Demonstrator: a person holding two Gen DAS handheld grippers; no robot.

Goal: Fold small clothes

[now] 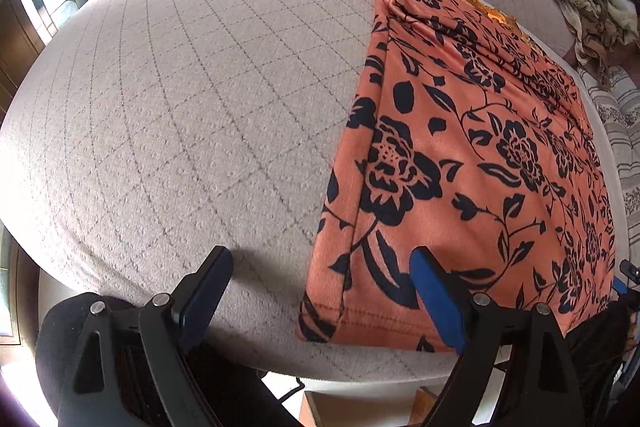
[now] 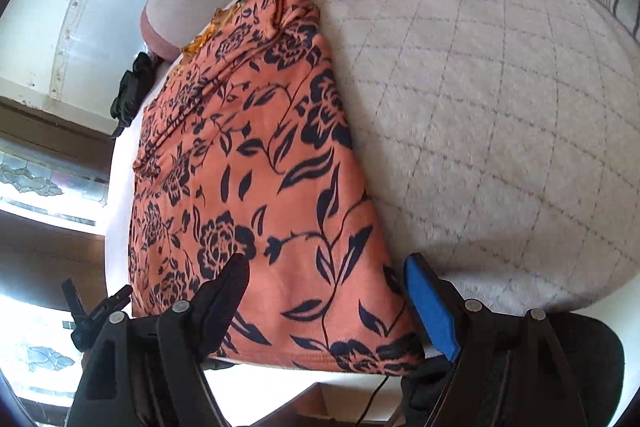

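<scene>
On bed (image 1: 180, 87), folded floral garment (image 1: 460, 147)

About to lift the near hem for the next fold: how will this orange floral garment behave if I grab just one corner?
Probably floppy: the orange floral garment lies flat with soft creases, so a corner lift would likely drape and undo its folded left edge. It looks thin and light. Both the left gripper and right gripper are open, so pinching both corners seems safer.

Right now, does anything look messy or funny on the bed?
Yes. The orange flowered garment is folded lengthwise, but its far end is bunched into wrinkles, and a frayed-looking yellow-orange bit pokes out along one edge there. The near hem lies flat. Both grippers, left and right, are open and hold nothing.
</scene>
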